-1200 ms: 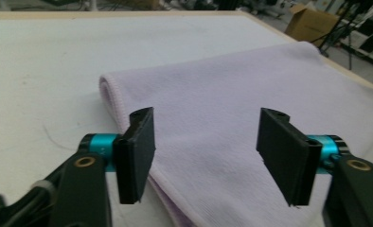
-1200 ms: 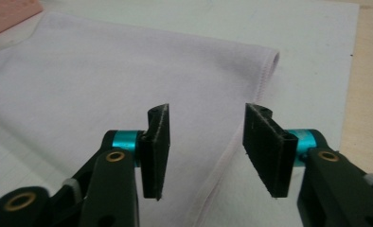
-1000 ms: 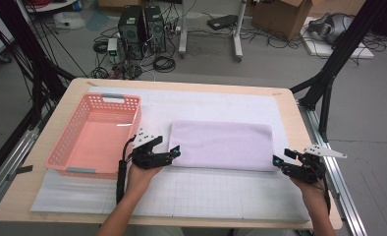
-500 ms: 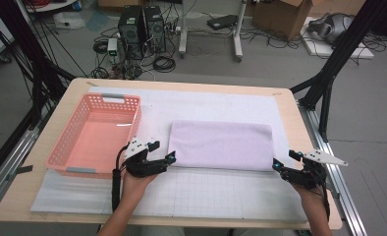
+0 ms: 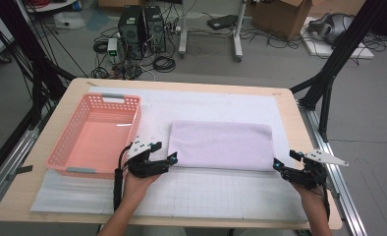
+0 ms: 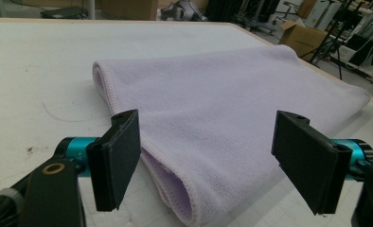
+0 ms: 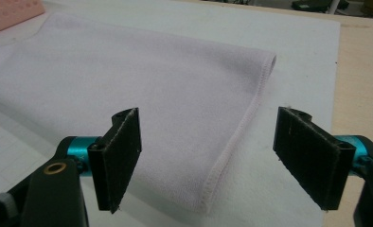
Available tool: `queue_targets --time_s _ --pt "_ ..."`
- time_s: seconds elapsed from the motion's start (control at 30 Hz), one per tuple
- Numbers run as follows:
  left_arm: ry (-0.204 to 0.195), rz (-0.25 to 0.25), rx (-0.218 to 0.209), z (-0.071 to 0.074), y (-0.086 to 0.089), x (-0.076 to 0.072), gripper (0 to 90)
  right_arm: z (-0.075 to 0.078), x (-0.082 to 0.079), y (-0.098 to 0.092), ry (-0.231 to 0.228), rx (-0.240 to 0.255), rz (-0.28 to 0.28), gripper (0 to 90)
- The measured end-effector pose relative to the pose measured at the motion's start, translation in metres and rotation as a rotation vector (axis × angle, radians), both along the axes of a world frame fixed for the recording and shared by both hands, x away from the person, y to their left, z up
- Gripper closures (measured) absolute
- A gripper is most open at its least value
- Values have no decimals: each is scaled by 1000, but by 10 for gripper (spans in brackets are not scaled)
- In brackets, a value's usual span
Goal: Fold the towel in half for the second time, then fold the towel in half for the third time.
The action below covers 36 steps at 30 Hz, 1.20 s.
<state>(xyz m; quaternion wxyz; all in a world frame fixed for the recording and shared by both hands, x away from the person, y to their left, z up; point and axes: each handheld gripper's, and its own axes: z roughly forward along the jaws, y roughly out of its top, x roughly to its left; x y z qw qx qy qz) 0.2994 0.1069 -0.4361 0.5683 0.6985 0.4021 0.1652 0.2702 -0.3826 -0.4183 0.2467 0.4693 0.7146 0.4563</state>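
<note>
A folded lilac towel (image 5: 221,144) lies flat on the white mat (image 5: 216,104). My left gripper (image 5: 165,151) sits at the towel's near left corner, open. Its jaws have closed a little over the last second, and in the left gripper view (image 6: 213,161) the folded towel edge (image 6: 189,189) lies between the pads, untouched. My right gripper (image 5: 285,160) sits at the near right corner. Its jaws have just opened wider, and in the right gripper view (image 7: 213,158) the stitched towel corner (image 7: 217,175) lies between them, clear of both pads.
An empty pink basket (image 5: 135,129) stands on the mat left of the towel, close to my left hand; its corner (image 7: 9,12) shows in the right gripper view. The wooden table's right edge (image 5: 309,147) runs just beside my right gripper. Gridded mat lies in front.
My left hand has drawn slightly back and left, toward the towel's near left corner. The right gripper has stayed at the near right corner with its jaws a little wider.
</note>
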Motion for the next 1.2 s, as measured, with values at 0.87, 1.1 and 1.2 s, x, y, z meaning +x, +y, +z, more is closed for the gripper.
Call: queue_targets --time_s 0.87,1.1,1.2 --pt "207 40 83 -15 -2 14 395 -4 10 16 23 -12 57 233" --pt "252 40 169 -17 -12 16 491 -3 16 25 25 -12 74 233" --pt "235 46 211 -17 -17 14 519 -2 20 31 26 -15 89 233"
